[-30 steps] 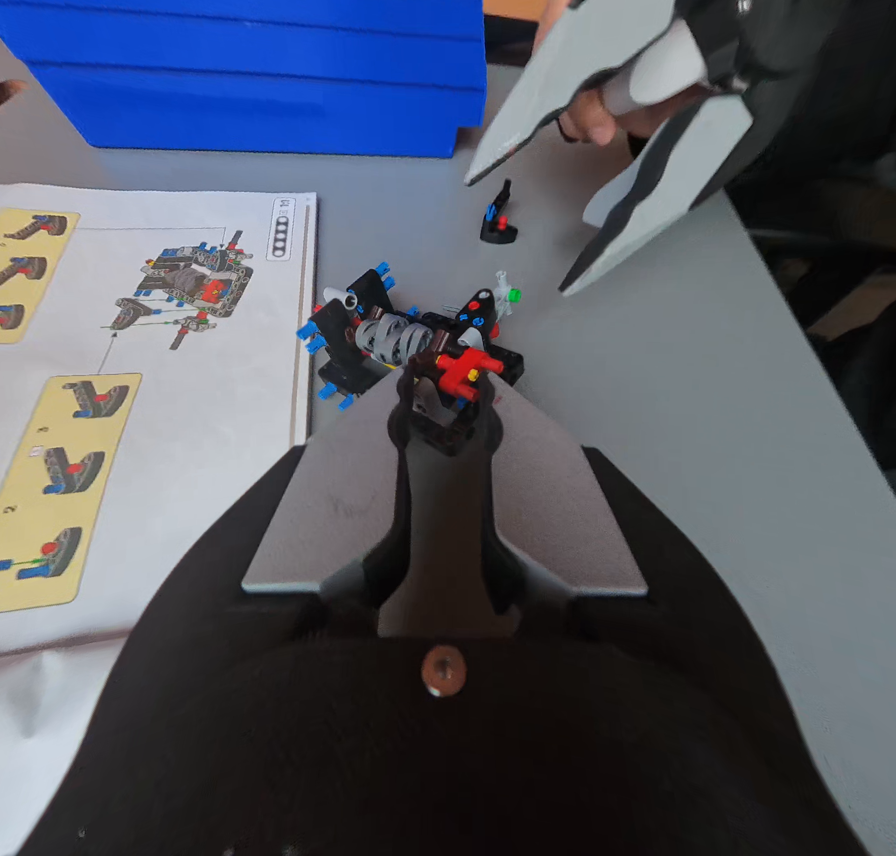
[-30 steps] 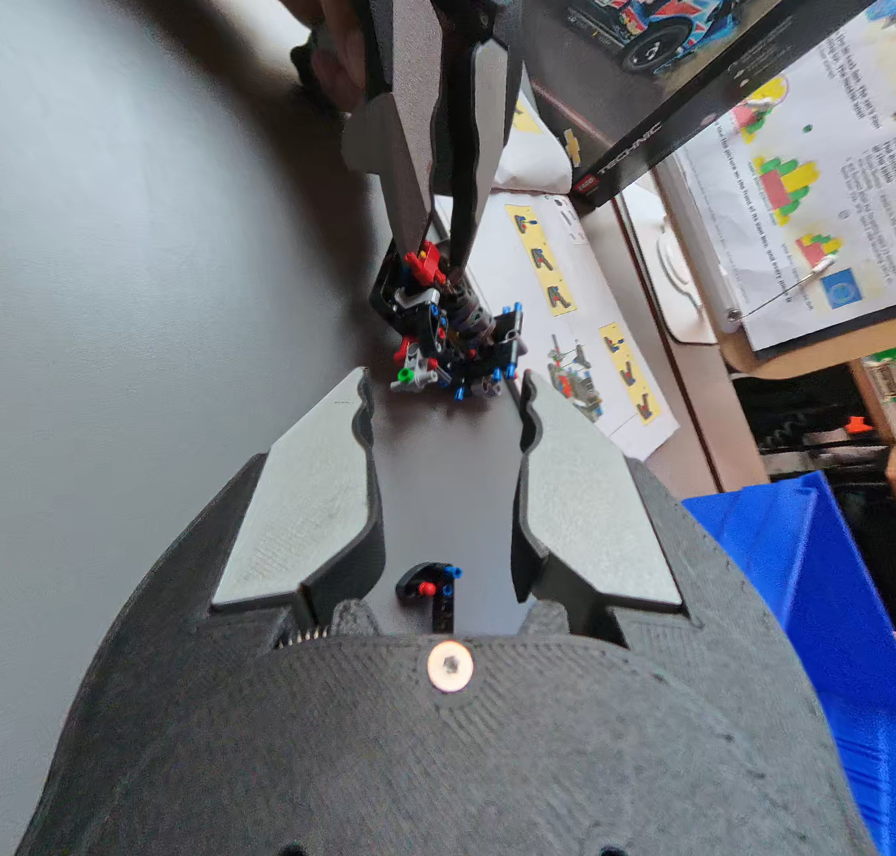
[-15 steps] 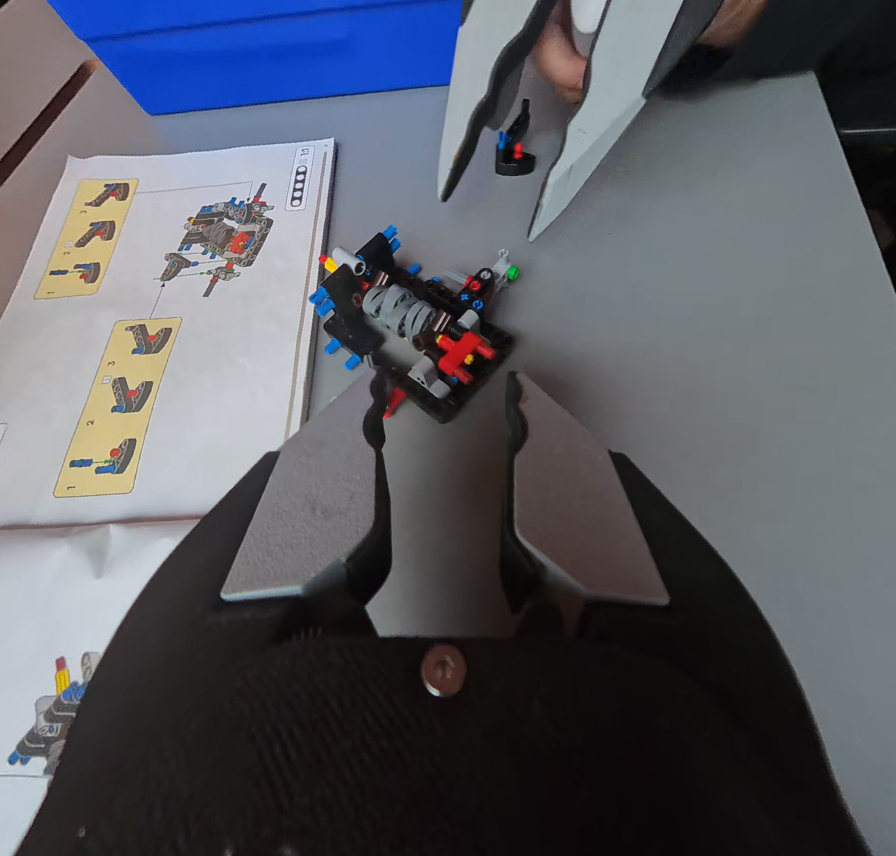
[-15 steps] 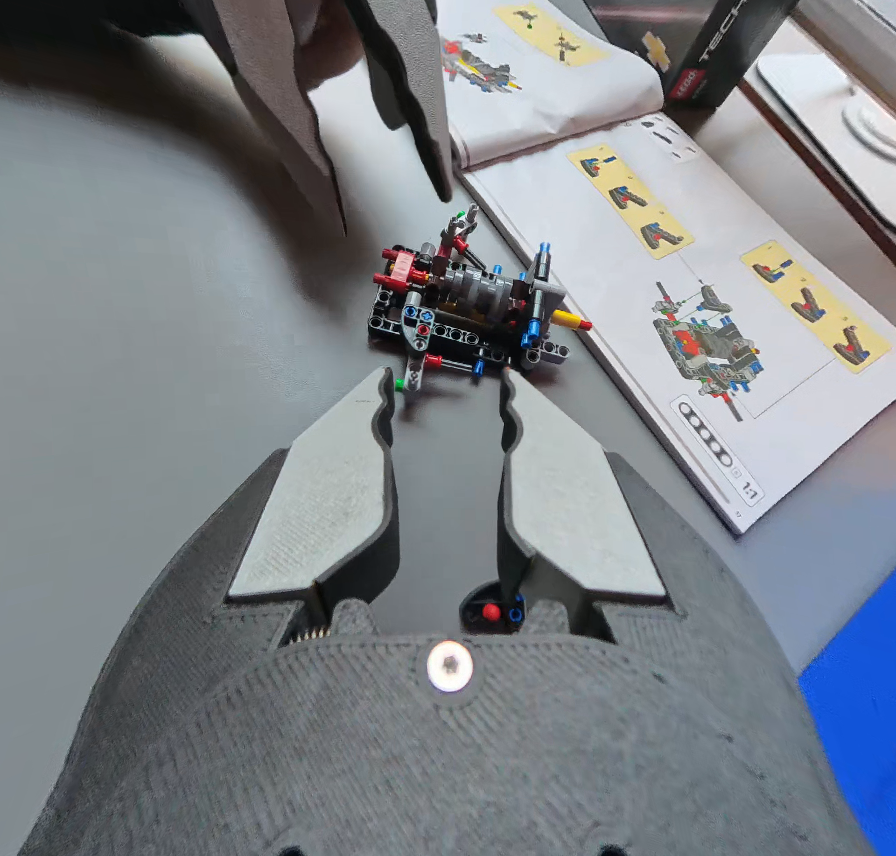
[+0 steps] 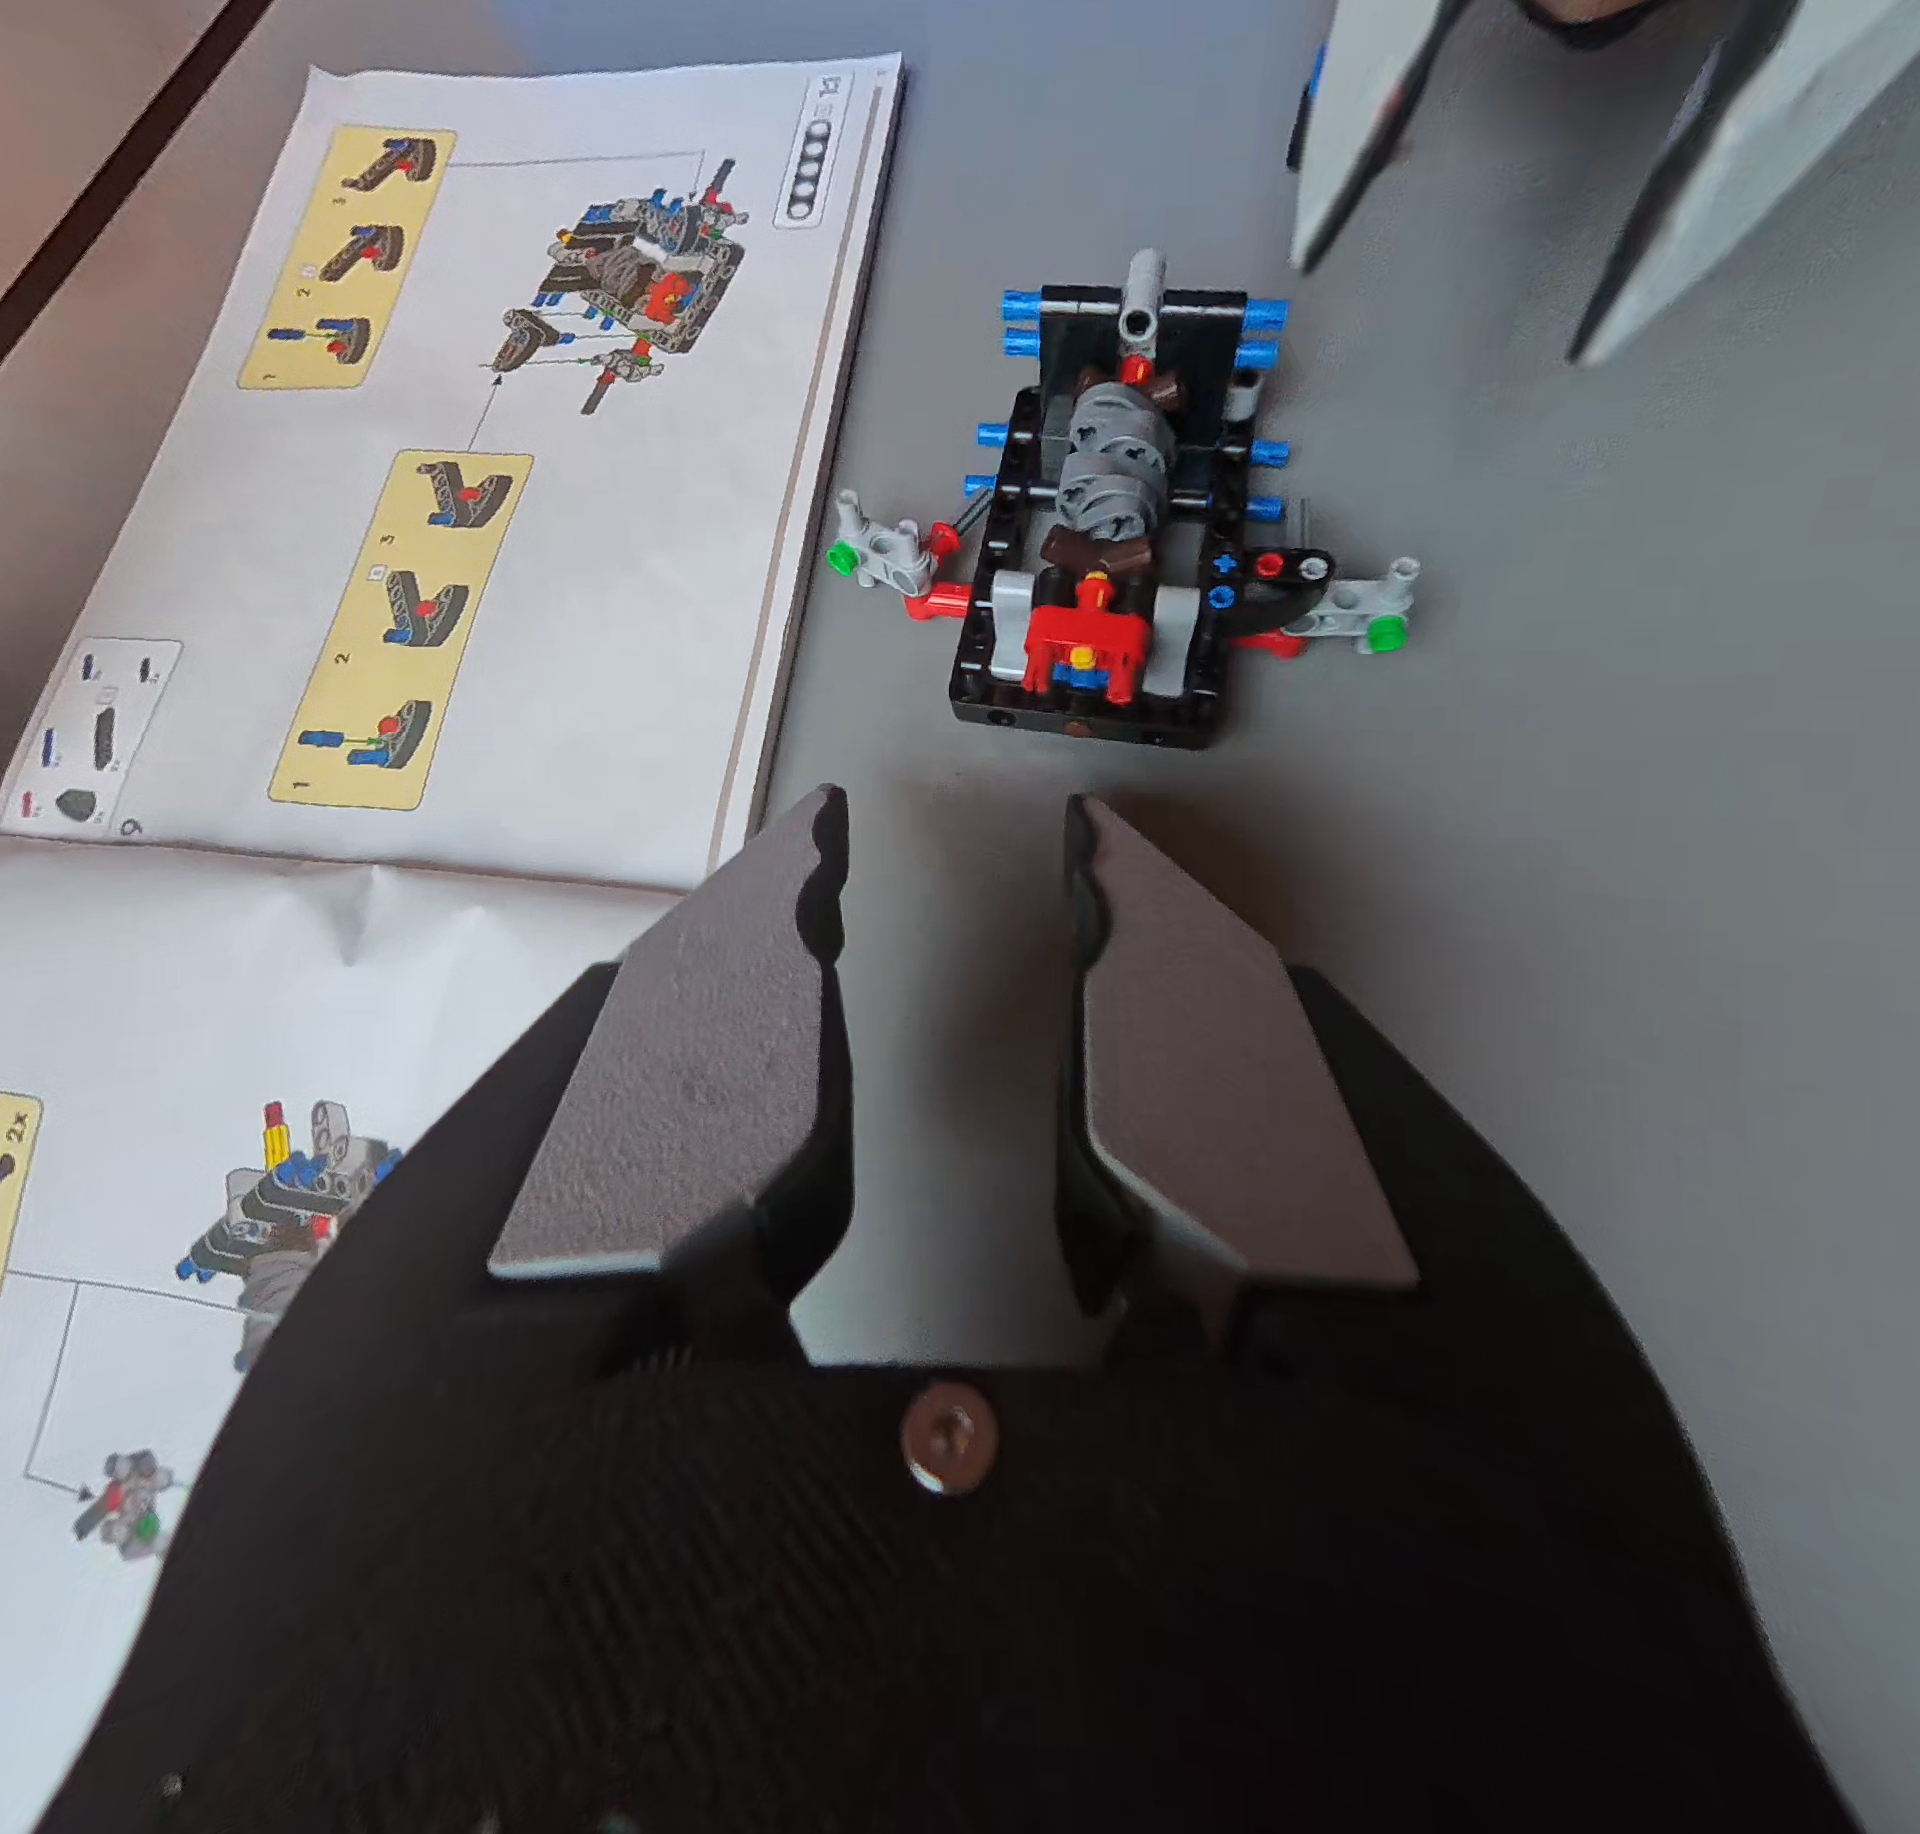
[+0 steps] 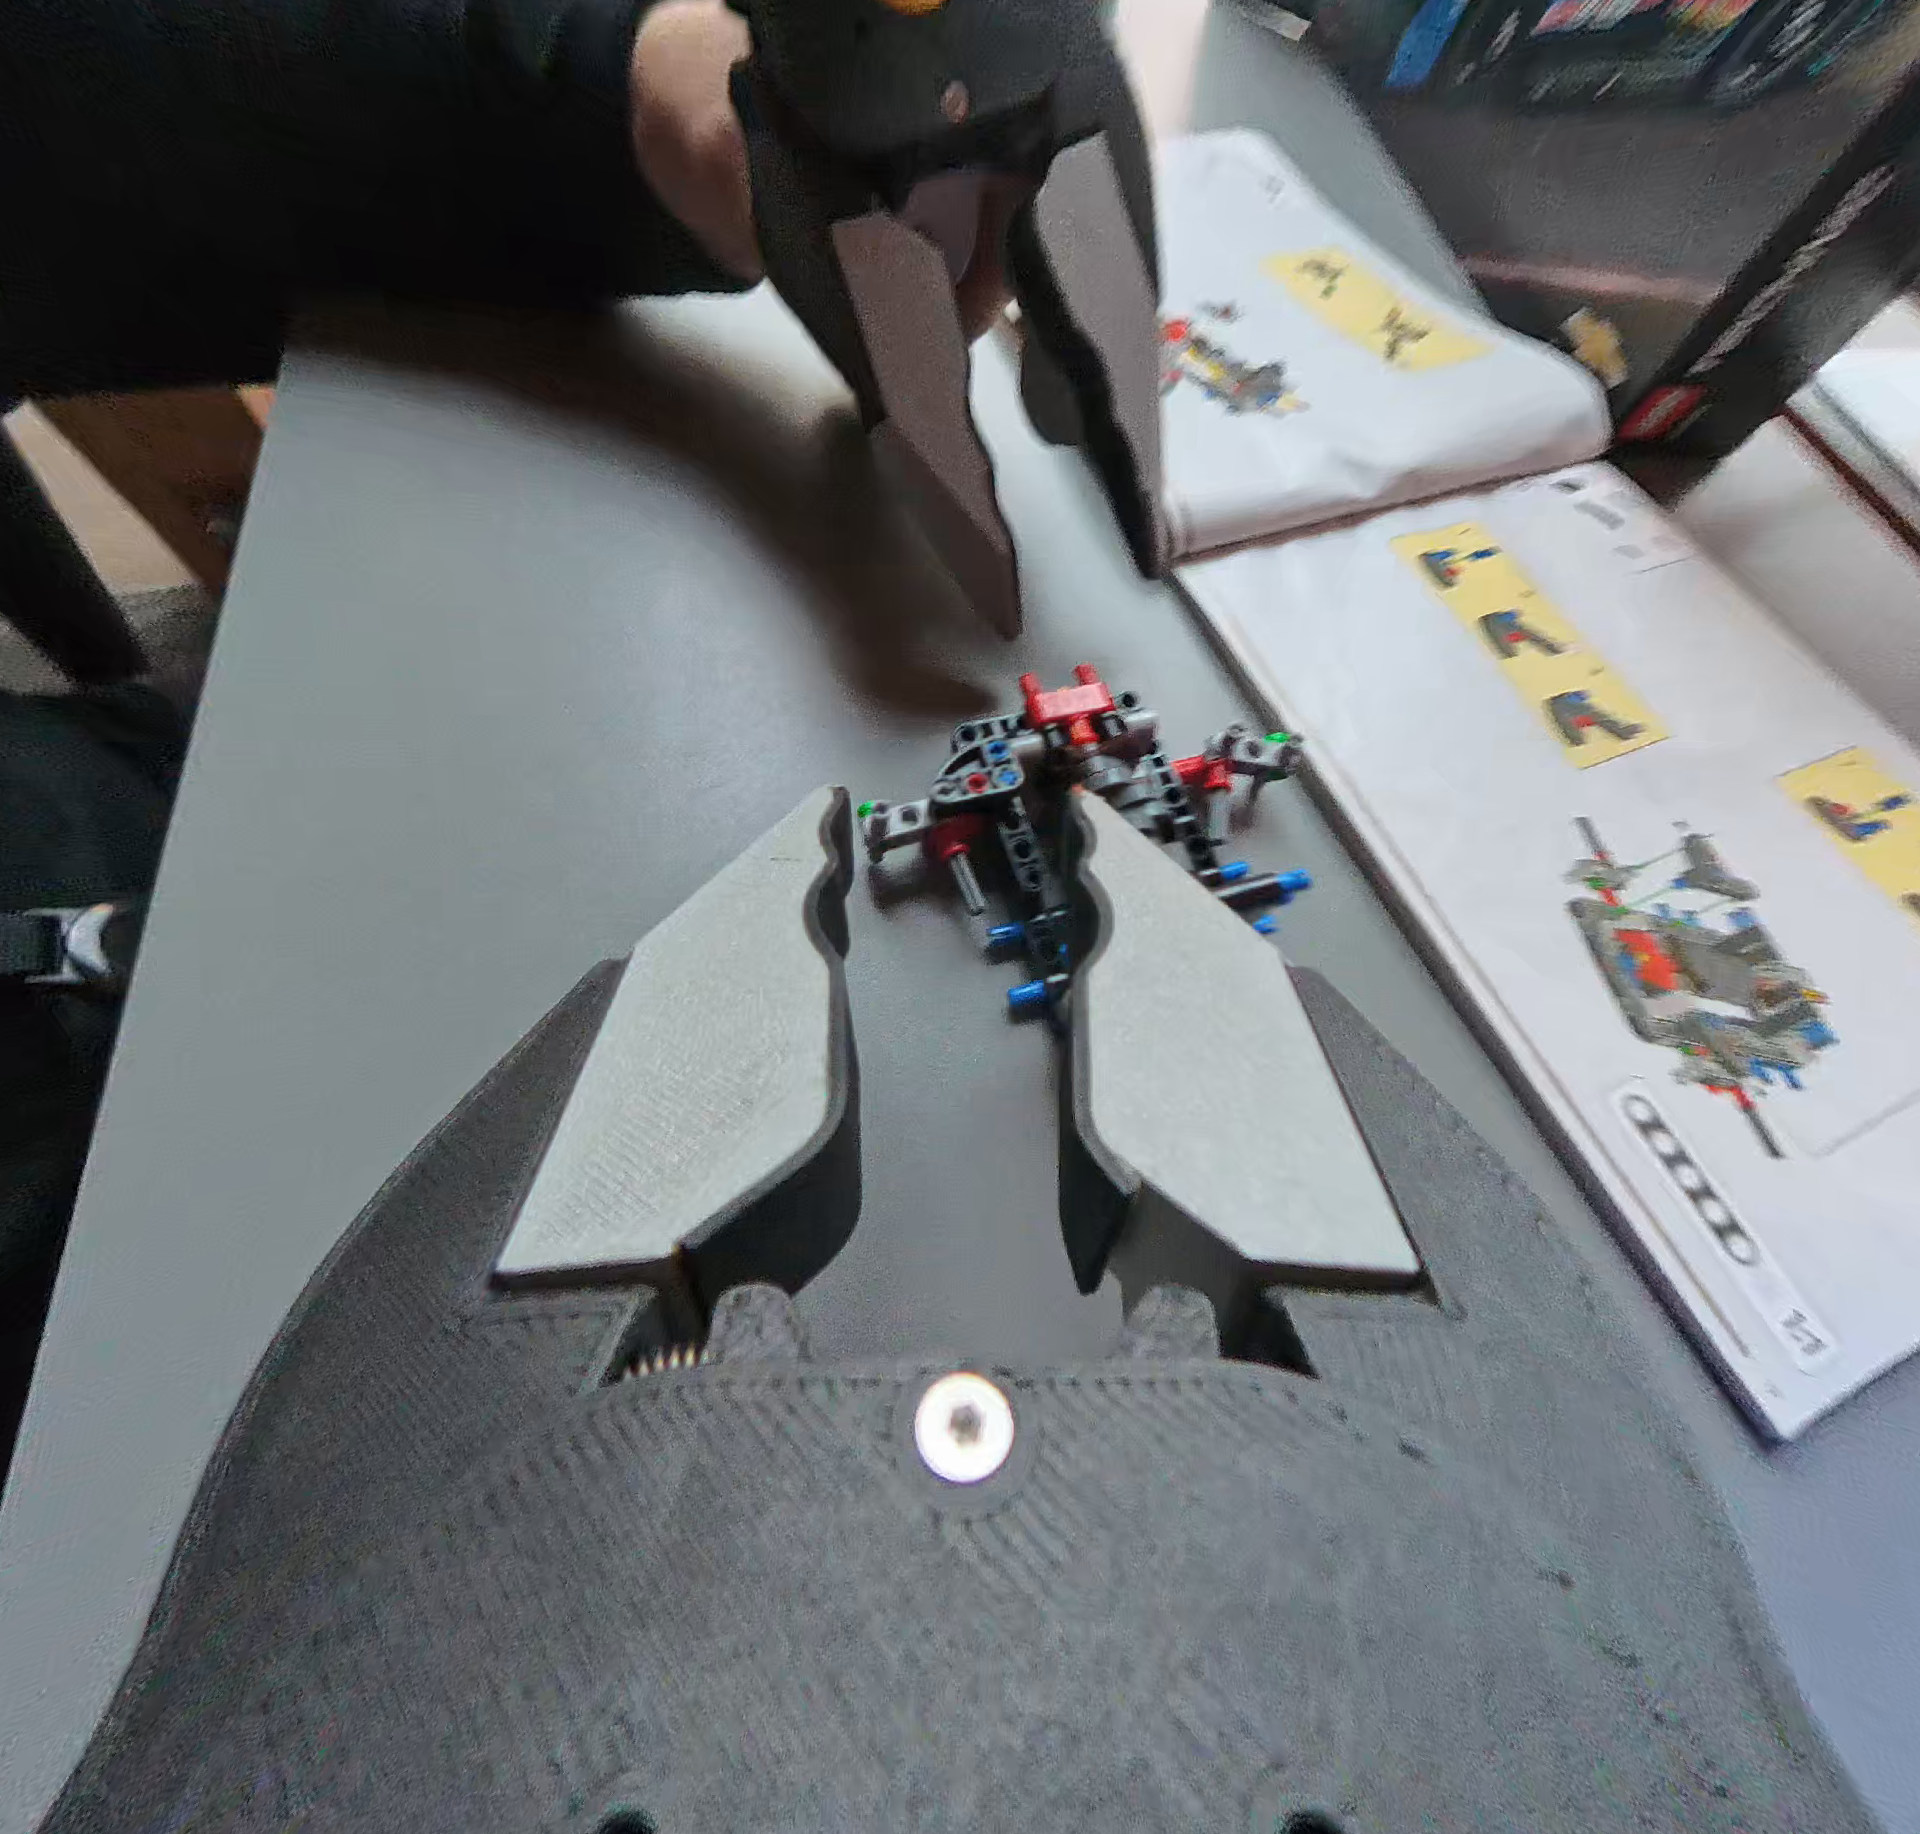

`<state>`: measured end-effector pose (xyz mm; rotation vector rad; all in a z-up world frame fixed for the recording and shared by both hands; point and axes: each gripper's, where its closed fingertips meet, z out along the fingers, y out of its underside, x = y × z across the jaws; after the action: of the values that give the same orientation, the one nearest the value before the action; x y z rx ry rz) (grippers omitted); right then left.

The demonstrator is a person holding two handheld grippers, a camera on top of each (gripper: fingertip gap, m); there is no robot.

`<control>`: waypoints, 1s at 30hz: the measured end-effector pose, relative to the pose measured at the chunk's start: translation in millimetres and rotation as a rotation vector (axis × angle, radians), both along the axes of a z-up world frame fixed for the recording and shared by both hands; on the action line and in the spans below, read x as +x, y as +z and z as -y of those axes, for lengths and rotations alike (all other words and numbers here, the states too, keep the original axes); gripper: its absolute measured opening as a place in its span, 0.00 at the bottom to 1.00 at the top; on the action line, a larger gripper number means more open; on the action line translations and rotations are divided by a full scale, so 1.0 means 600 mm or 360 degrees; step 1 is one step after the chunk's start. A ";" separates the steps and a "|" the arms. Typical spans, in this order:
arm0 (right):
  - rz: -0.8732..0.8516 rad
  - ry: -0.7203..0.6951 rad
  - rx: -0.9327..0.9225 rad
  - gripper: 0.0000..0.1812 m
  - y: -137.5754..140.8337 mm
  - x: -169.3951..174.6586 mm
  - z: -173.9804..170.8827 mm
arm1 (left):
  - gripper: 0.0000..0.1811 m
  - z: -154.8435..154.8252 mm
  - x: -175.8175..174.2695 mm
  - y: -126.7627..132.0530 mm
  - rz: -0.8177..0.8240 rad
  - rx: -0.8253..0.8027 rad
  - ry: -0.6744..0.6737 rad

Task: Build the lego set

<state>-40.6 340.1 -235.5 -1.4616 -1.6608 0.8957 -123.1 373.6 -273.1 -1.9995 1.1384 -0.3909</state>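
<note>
Black lego assembly [image 5: 1107, 527] beside open illustrated instruction booklet [image 5: 499, 454], gripperless.

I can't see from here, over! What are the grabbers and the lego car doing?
Left gripper open, empty. Right gripper open, empty. Lego assembly flat on table beside instruction booklet. Nothing blocking.

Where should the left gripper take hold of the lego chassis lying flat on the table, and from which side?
Probably across the near end of the lego chassis, on the two long black side beams beside the red block. Those beams run parallel and flat. Farther along, blue pins and grey side arms stick out. The left gripper is open, facing that end.
</note>
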 end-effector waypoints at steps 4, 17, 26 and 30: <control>-0.0193 -0.0269 0.0059 0.21 0.033 0.031 -0.062 | 0.21 0.008 0.003 0.008 0.0084 -0.0035 0.0037; -0.0029 -0.0393 0.0051 0.23 -0.016 0.042 -0.092 | 0.19 0.017 0.066 -0.004 -0.0199 0.0032 0.0020; 0.0062 -0.0222 0.0016 0.24 -0.038 0.029 -0.059 | 0.10 0.016 0.062 -0.009 -0.0132 -0.0107 -0.0016; 0.0035 -0.0285 0.0014 0.23 -0.031 0.034 -0.072 | 0.10 0.013 0.047 -0.009 -0.0075 -0.0209 0.0031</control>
<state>-20.4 383.5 -253.8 -1.5908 -1.5198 0.7748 -94.6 365.7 -278.7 -2.1425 1.1471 -0.4200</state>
